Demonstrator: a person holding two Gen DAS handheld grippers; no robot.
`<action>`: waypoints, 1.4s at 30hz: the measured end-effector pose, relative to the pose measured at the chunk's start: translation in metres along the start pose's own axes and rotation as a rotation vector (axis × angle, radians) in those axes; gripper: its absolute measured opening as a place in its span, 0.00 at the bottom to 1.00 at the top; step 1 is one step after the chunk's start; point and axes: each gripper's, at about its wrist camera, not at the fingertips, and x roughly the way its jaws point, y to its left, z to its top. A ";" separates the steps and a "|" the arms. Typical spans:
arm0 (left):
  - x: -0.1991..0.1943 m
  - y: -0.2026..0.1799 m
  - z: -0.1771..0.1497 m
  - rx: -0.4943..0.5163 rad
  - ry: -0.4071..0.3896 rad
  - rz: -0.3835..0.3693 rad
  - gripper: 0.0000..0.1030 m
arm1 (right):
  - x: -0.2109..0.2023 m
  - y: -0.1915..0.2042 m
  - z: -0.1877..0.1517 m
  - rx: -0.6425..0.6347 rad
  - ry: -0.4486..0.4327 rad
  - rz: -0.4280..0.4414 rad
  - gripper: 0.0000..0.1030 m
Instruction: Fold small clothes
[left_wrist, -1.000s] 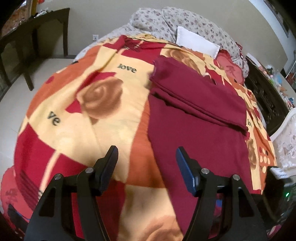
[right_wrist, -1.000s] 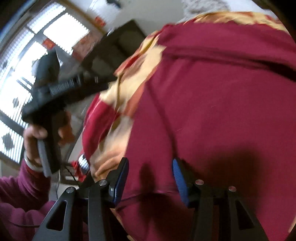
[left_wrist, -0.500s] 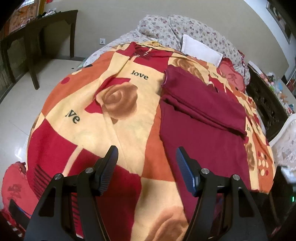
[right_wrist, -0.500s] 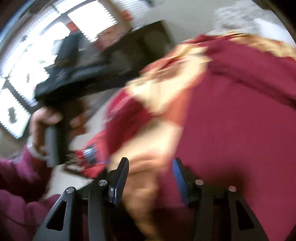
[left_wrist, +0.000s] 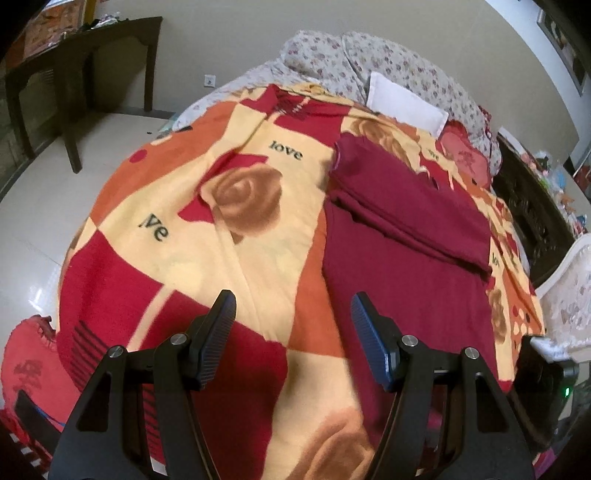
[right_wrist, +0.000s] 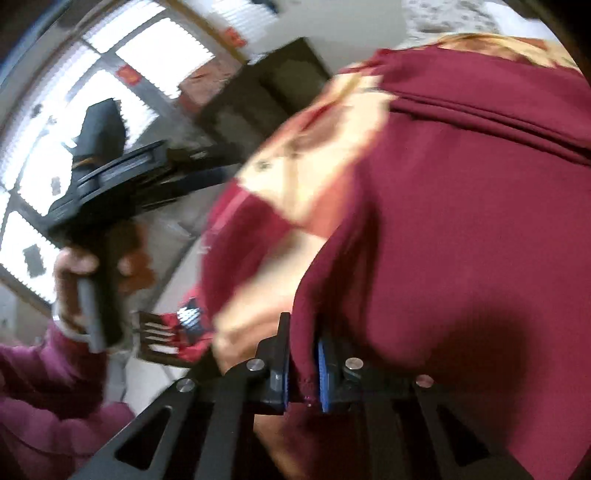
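- Maroon cloth garment (left_wrist: 417, 280) lies spread on the rose-print red, orange & cream blanket (left_wrist: 236, 236) covering the bed, far end folded back over itself.
- Right gripper (right_wrist: 303, 363): jaws closing, blue pads pinching the garment's near edge, which stands up from the blanket.
- Left gripper (left_wrist: 293, 314) hovers above the blanket w/ fingers spread, nothing between them, just left of the garment.
- Person's hand (right_wrist: 79, 273), maroon sleeve below it, holds the left gripper's handle, seen from the right wrist cam.
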 end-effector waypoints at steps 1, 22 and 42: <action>-0.001 0.001 0.001 -0.004 -0.003 -0.002 0.63 | 0.013 0.009 0.007 0.001 0.012 0.064 0.11; 0.026 -0.030 -0.044 0.123 0.088 0.034 0.63 | -0.081 -0.027 -0.027 0.065 -0.108 -0.361 0.50; 0.031 -0.041 -0.059 0.182 0.125 0.058 0.63 | -0.177 -0.079 -0.104 0.358 -0.201 -0.487 0.50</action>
